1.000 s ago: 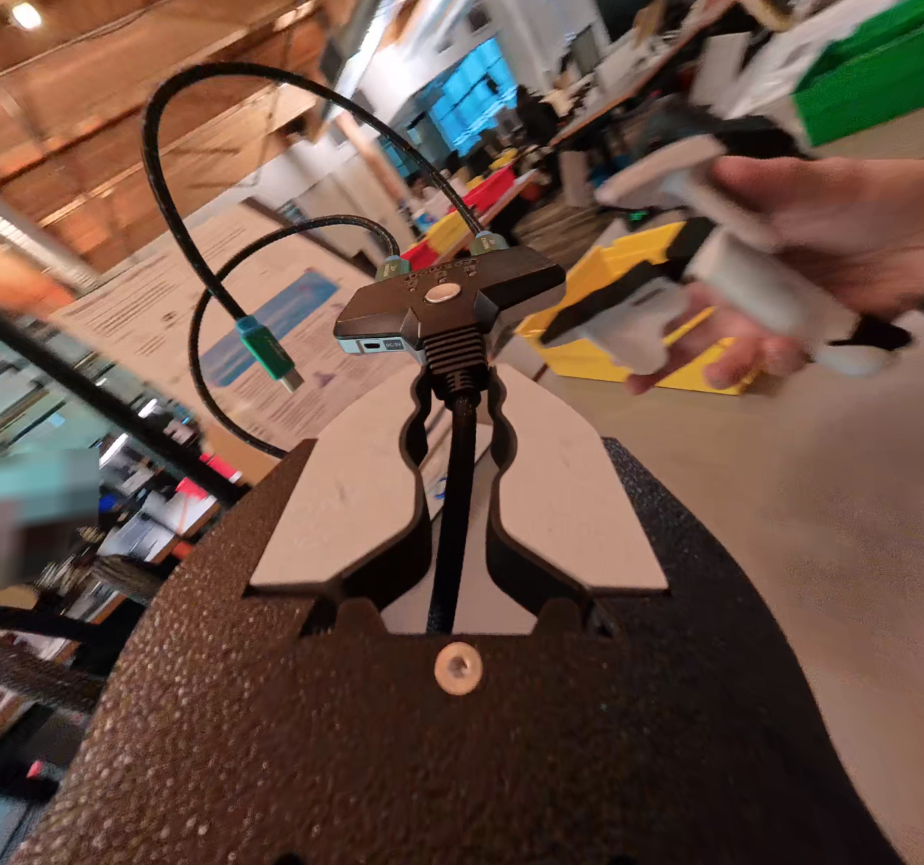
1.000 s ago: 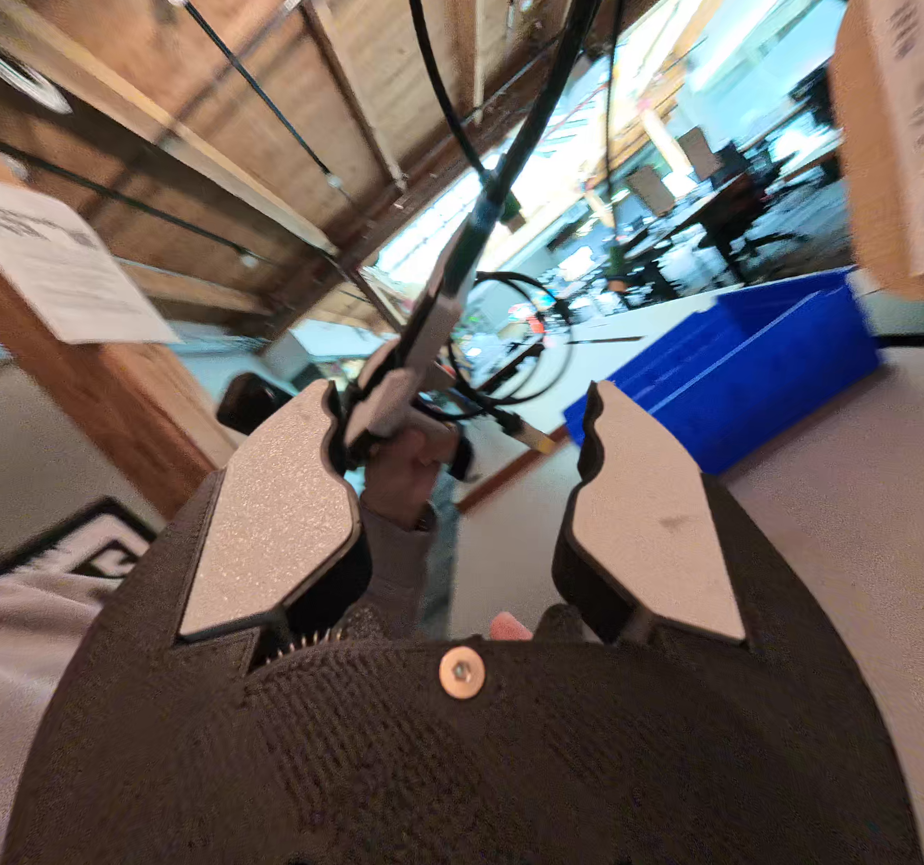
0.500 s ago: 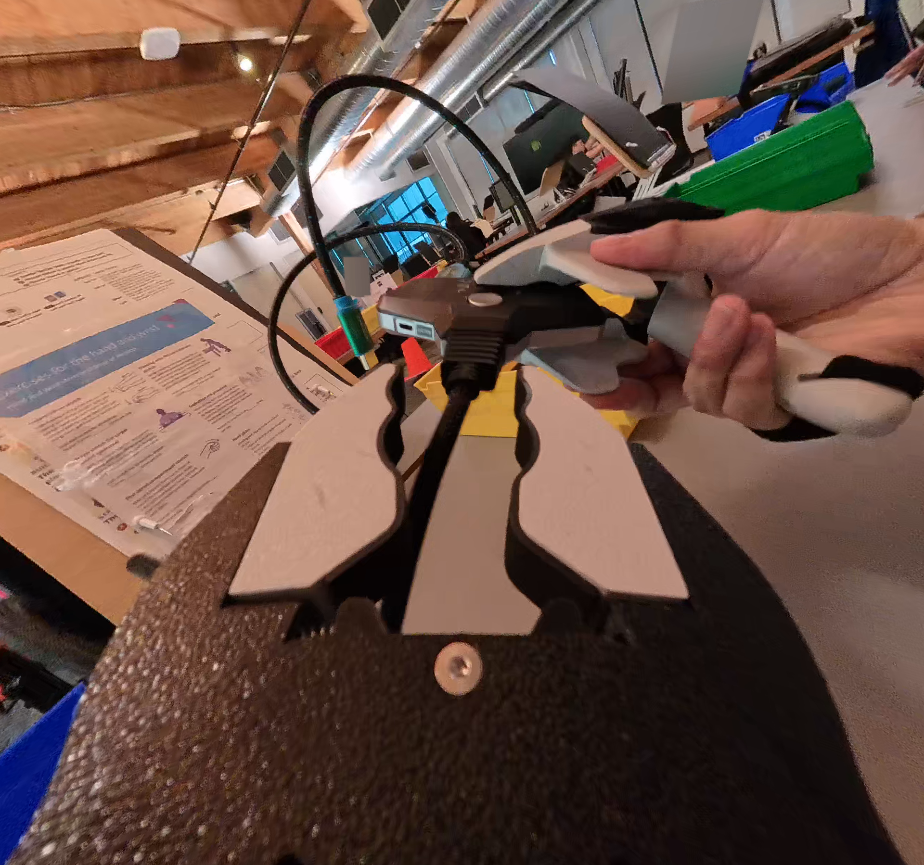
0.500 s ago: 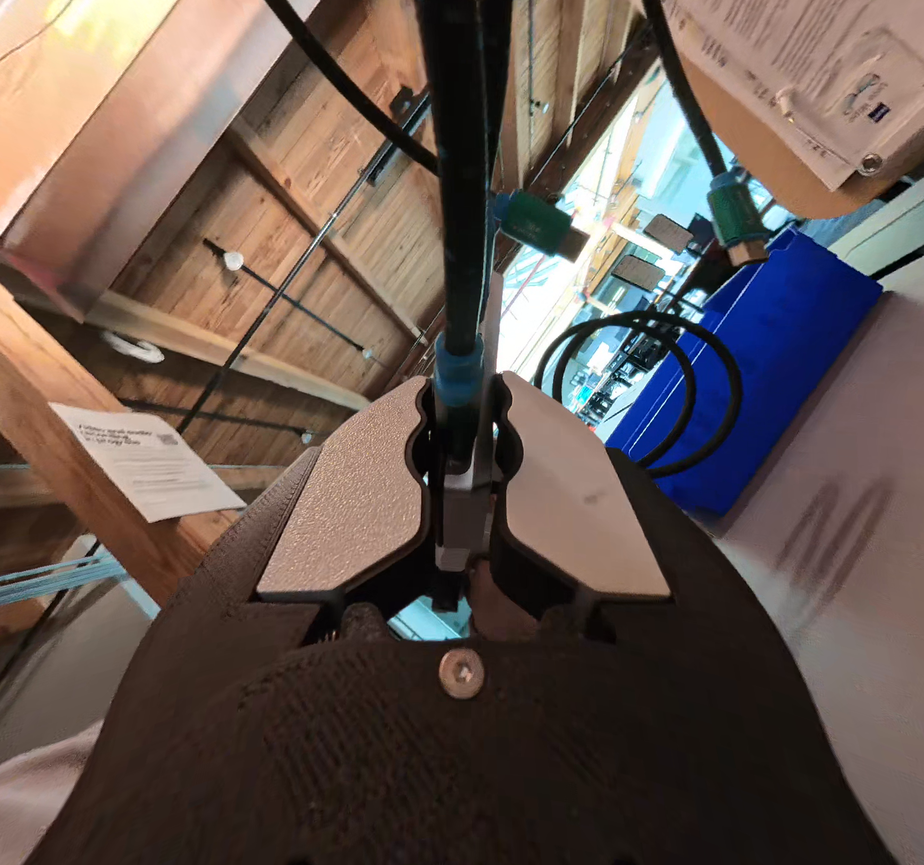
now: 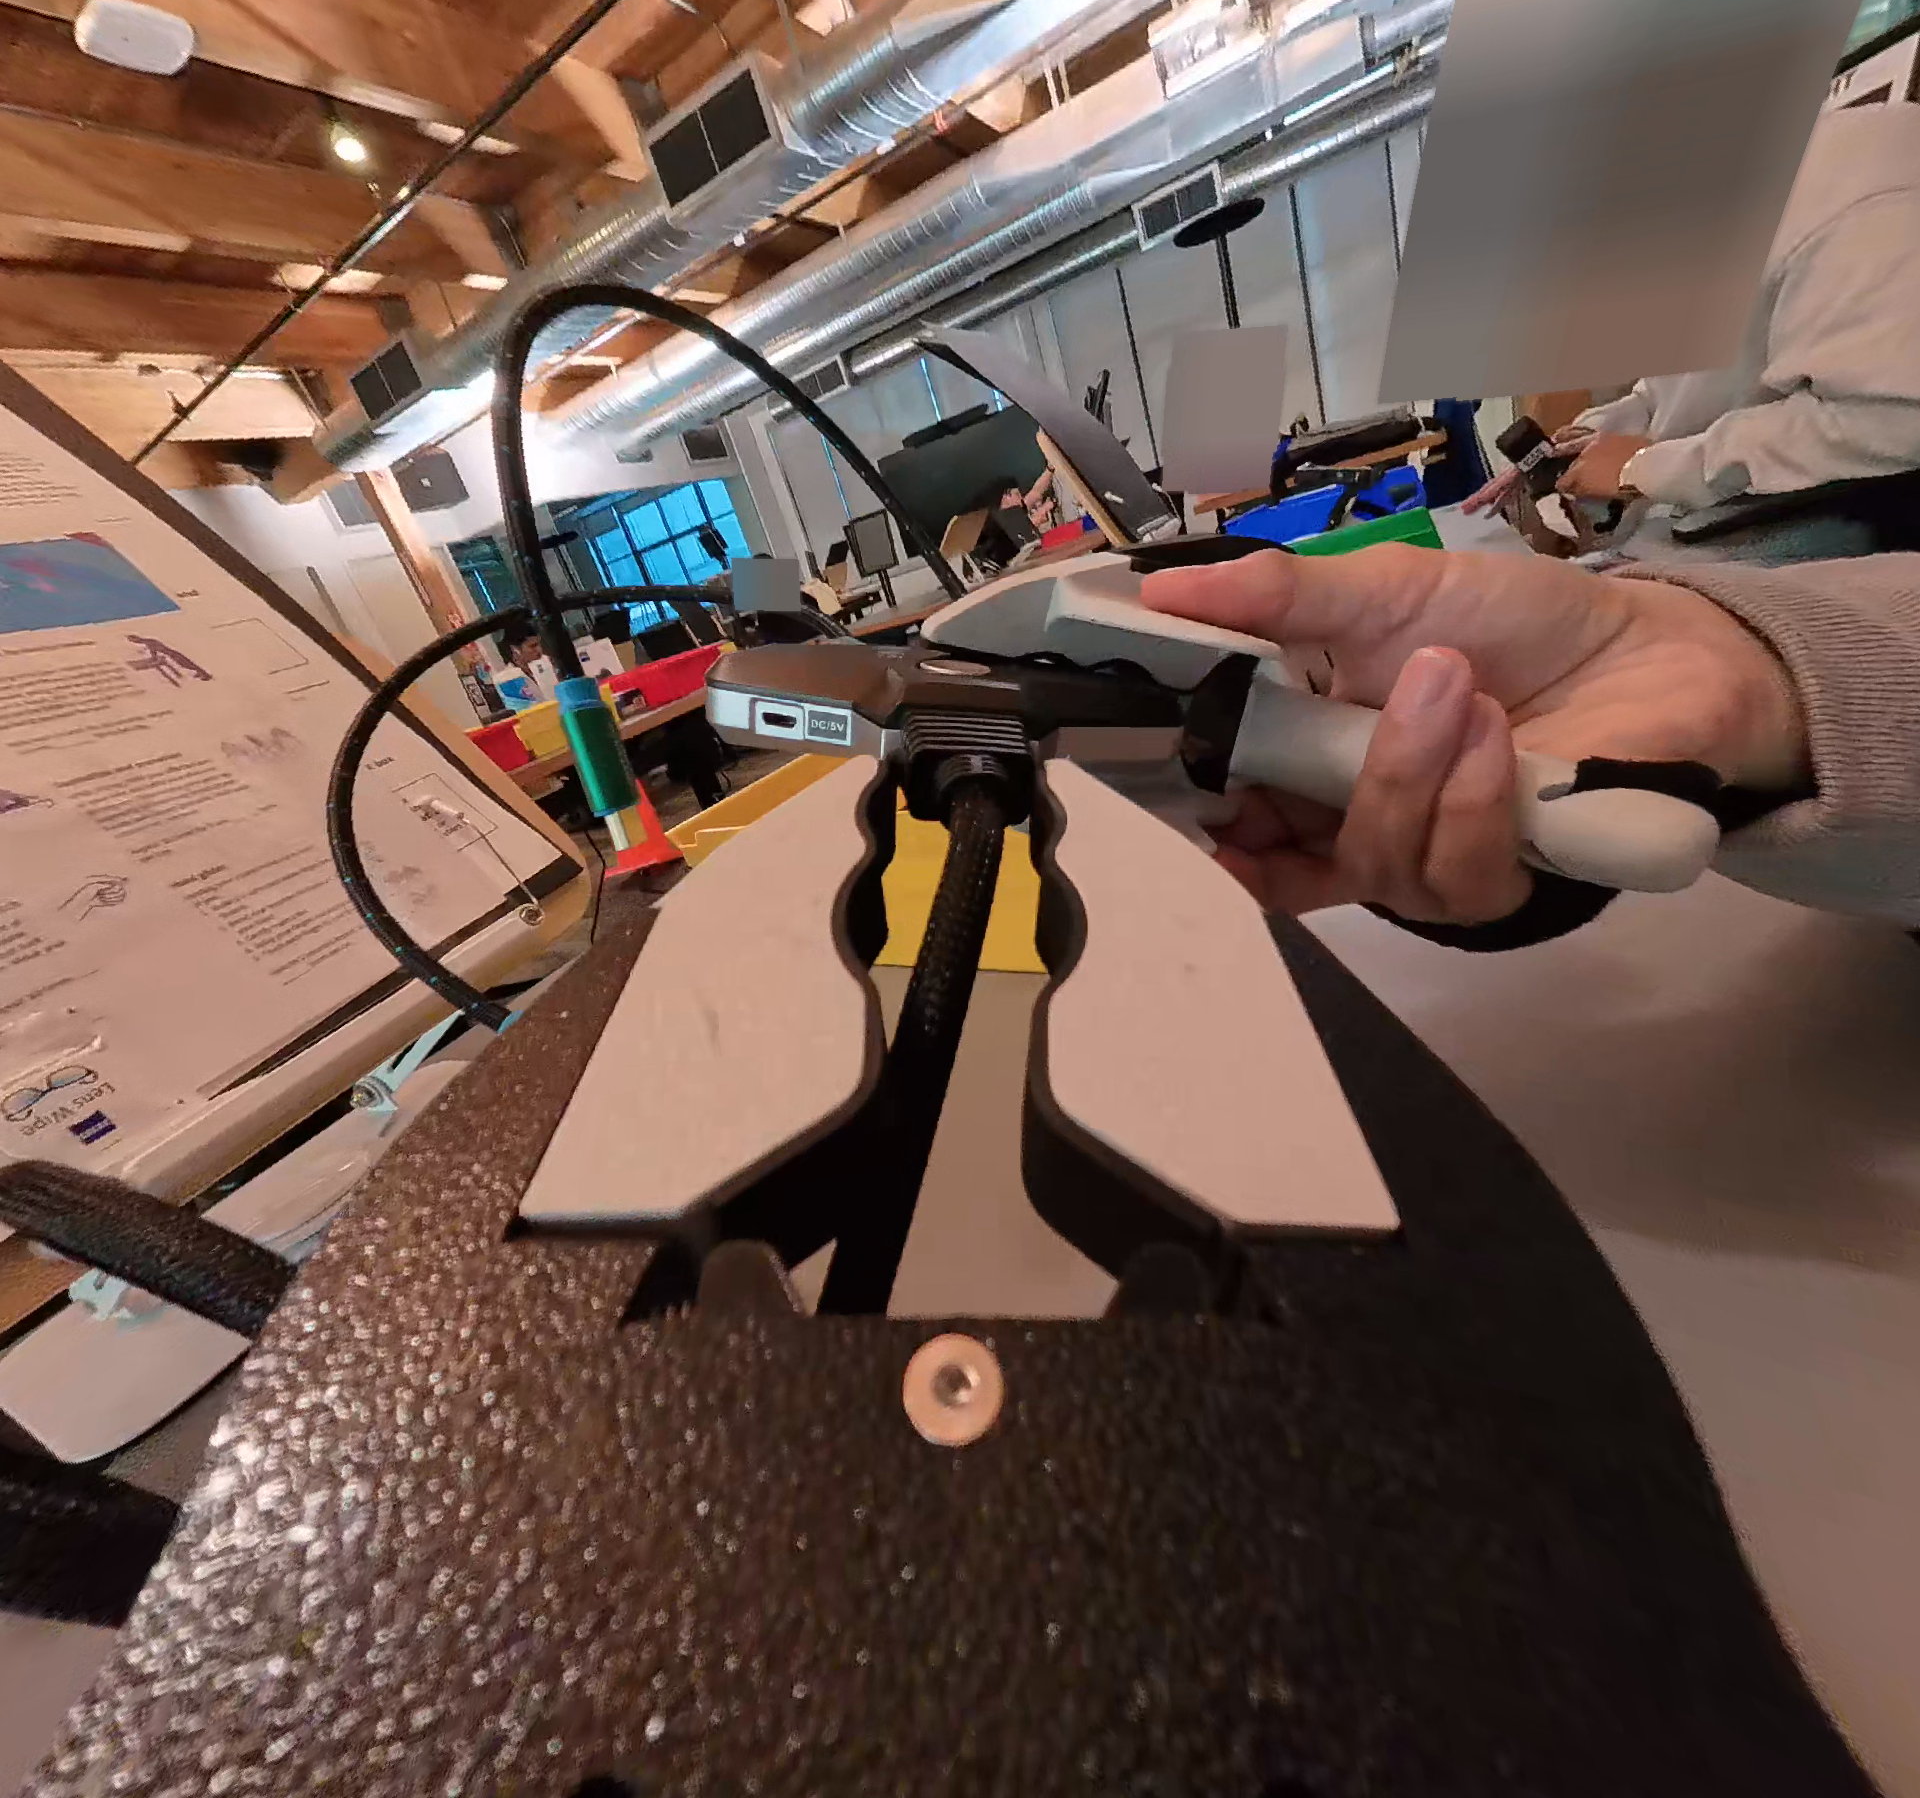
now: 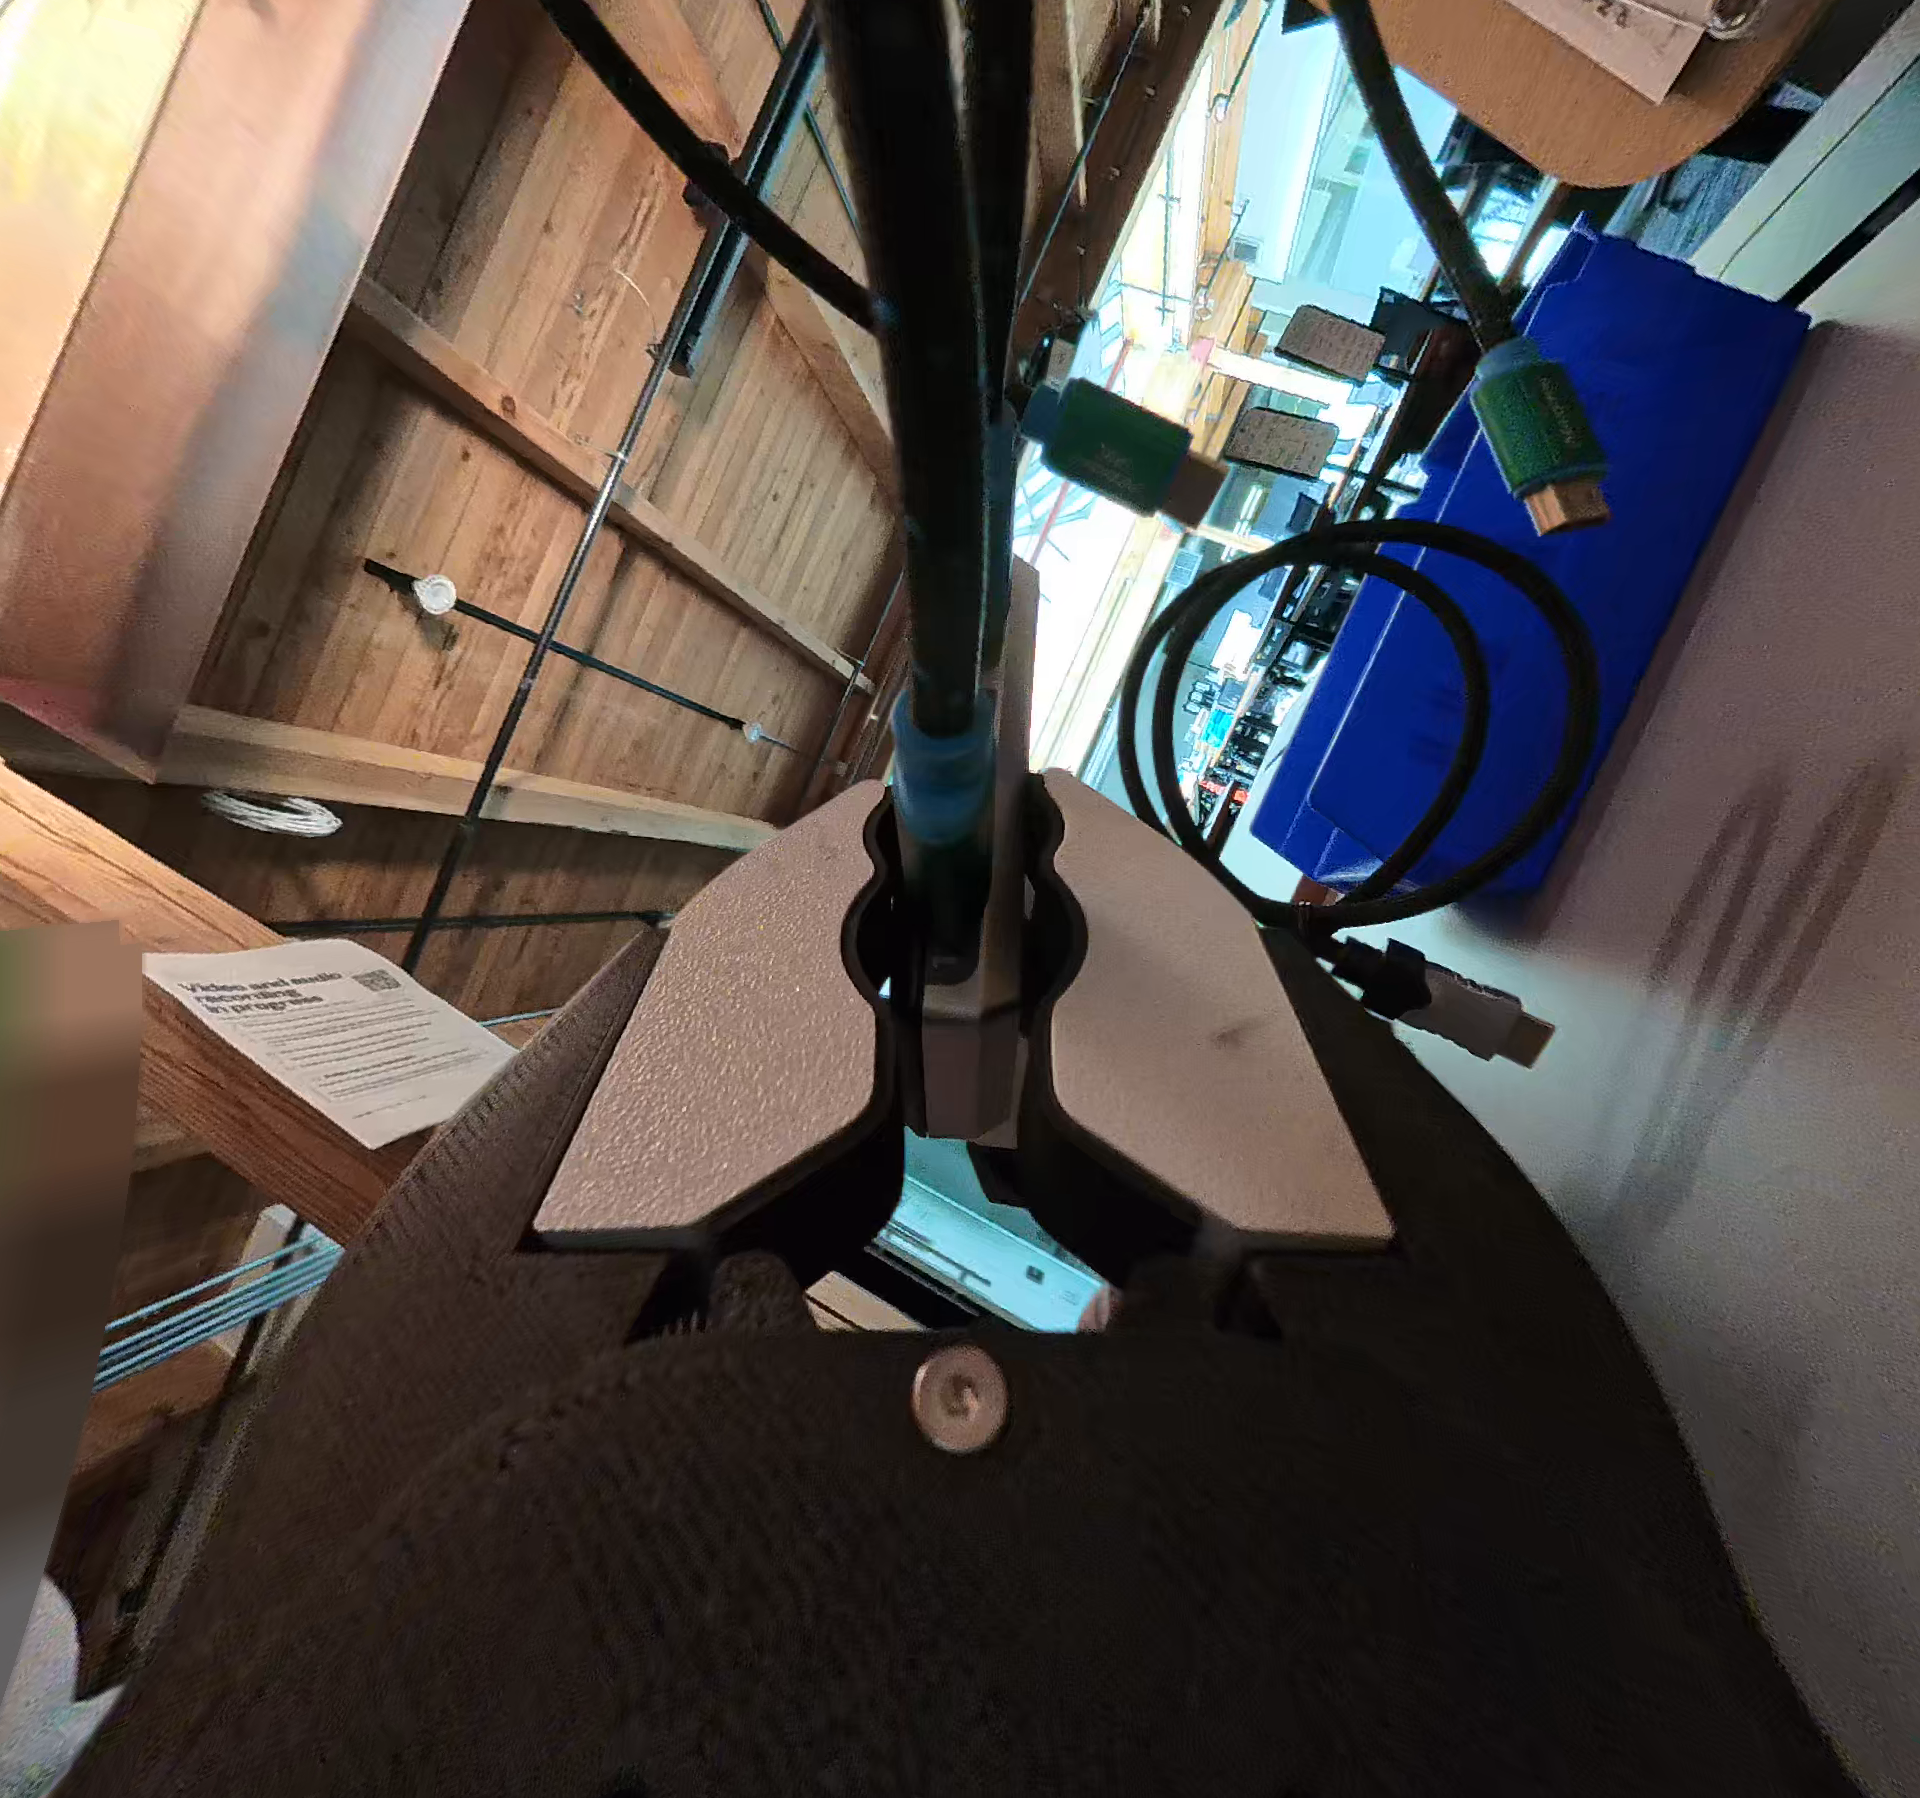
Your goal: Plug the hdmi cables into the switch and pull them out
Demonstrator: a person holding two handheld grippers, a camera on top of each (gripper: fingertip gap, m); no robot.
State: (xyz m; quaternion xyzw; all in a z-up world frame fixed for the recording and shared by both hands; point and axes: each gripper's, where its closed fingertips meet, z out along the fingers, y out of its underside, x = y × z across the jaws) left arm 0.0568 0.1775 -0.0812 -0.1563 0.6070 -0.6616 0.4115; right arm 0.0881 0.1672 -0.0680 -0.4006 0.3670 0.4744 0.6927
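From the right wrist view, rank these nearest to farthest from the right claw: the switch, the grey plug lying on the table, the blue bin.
1. switch: clamped edge-on in the right claw.
2. grey plug: lying on the table just right of the claw.
3. blue bin: farther off, upper right, behind the coiled cable.

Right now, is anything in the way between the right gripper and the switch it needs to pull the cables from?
Nothing visible stands between them. The right gripper is already clamped on the switch, right beside the blue collar of a plugged-in cable. The left gripper grips the switch's own black cable.
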